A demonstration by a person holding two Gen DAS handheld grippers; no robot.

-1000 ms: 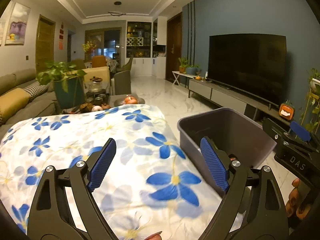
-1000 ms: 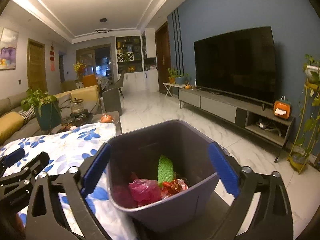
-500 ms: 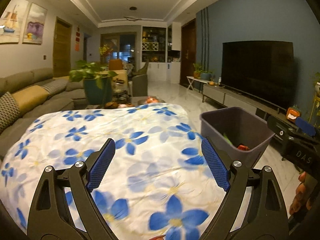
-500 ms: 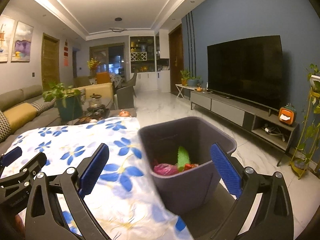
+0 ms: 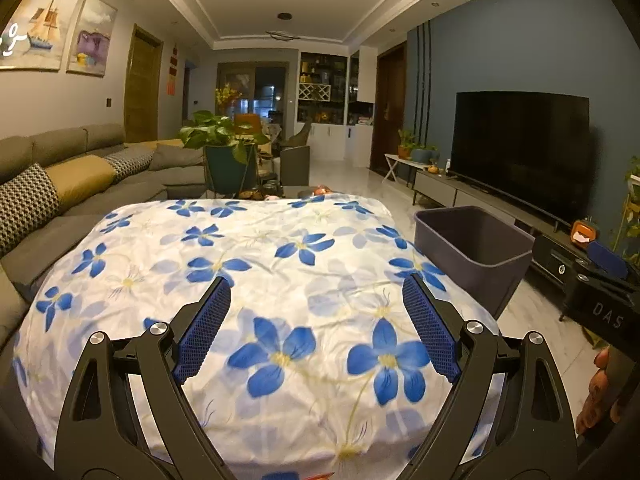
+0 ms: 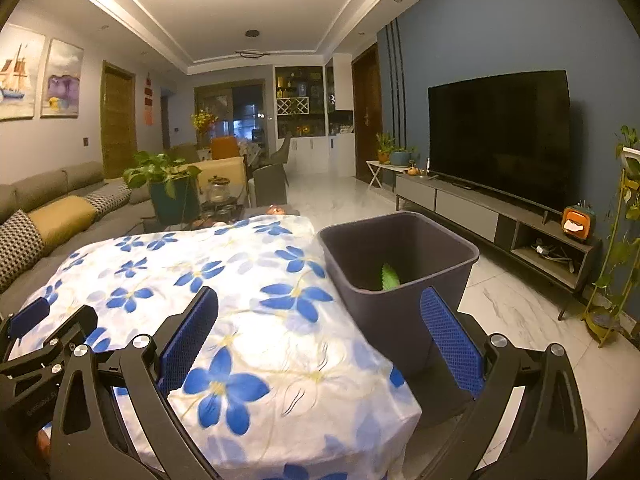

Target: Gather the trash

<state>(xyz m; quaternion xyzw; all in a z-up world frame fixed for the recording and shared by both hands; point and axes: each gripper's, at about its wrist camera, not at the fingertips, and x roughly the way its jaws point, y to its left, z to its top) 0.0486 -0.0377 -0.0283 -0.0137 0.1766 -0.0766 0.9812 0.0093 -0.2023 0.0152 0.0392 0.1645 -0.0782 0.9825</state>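
Note:
A grey plastic bin (image 6: 400,280) (image 5: 476,256) stands on the floor at the right side of a table covered with a white cloth with blue flowers (image 5: 256,280) (image 6: 224,292). A green piece of trash (image 6: 390,280) shows inside the bin; the rest of its contents are hidden by its wall. My left gripper (image 5: 316,324) hangs open over the near part of the cloth, holding nothing. My right gripper (image 6: 320,332) is open too, over the table's right edge, short of the bin. No trash shows on the cloth.
A grey sofa (image 5: 60,184) with cushions runs along the left. A potted plant (image 5: 224,152) and small items stand beyond the table. A television (image 6: 500,136) on a low cabinet (image 6: 492,220) lines the right wall. Marble floor (image 6: 516,304) lies between bin and cabinet.
Both grippers have drawn back and up from the bin. The bin looks smaller and farther off, more of the cloth shows, and most of the trash in the bin has dropped out of sight.

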